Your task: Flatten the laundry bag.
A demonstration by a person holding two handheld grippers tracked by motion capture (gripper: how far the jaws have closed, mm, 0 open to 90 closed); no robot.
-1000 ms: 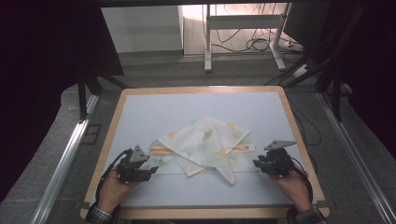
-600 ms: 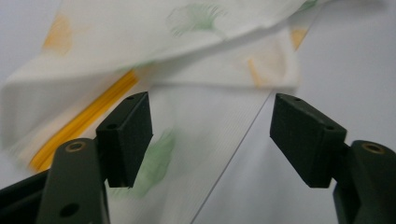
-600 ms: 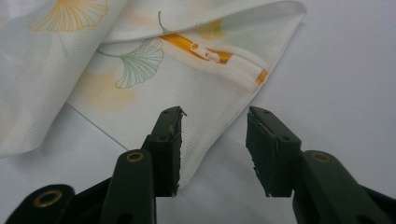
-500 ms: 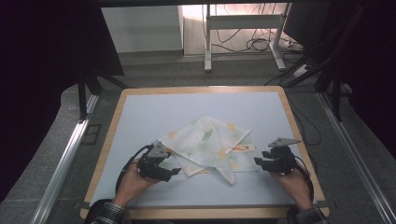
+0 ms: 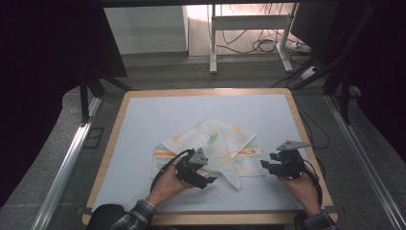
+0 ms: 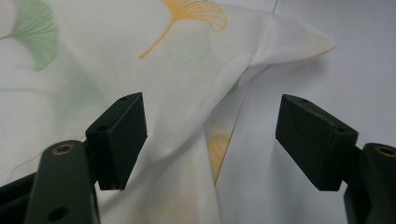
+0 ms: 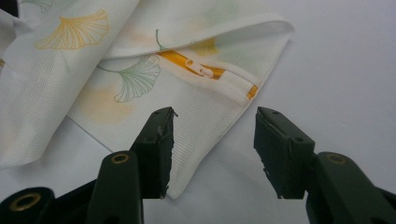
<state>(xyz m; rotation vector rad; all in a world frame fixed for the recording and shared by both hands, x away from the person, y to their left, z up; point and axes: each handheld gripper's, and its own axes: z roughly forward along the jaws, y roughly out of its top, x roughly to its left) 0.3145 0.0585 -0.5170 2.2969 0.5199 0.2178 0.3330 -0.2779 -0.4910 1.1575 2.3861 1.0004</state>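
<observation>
Since a second ago, my left gripper [image 5: 207, 181] has slid from the tabletop's [image 5: 143, 115] near-left part in toward the middle, onto the near edge of the cloth [image 5: 218, 143], while my right gripper [image 5: 266, 166] has kept its place by the near-right corner, its jaws just having been opening.

From the high view, the cloth lies crumpled a little toward the near edge, thin and limp; I judge it light and floppy, likely to sag and slide.

Left gripper view: jaws stand wide, a raised fold [image 6: 196, 93] between them, unpinched. That ridge looks the best place to pinch. How many layers lie beneath I cannot tell.

Right gripper view: jaws fairly wide, empty, the cloth's hemmed corner [image 7: 205, 140] between them, an orange zipper [image 7: 198, 66] beyond. The zipper's far end is tucked under a fold.
</observation>
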